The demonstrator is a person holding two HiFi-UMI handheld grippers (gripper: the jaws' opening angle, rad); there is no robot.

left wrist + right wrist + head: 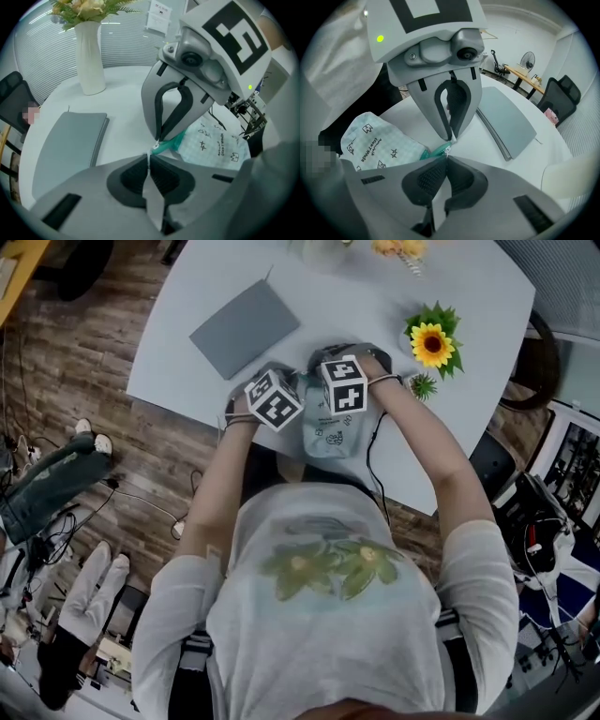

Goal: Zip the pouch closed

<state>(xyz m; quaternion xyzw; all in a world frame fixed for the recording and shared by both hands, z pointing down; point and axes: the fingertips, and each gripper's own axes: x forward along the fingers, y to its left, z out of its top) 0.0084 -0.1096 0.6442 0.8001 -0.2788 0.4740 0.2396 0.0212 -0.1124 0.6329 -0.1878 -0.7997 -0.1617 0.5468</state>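
The pouch (213, 146) is pale mint check with dark print and a teal zip (167, 146). It lies at the near edge of the white table (187, 371), under both marker cubes in the head view. My left gripper (149, 165) is shut on a thin white tab at the zip's end. My right gripper (446, 164) faces it tip to tip and is shut on the small pull at that same end of the teal zip (435, 151). The rest of the pouch (377, 140) trails back towards the person.
A flat grey case (246, 327) lies on the table beyond the grippers. A white vase (90, 56) with flowers stands at the far side, and a sunflower (432, 343) sits to the right. A thin black cable (373, 442) runs beside the pouch.
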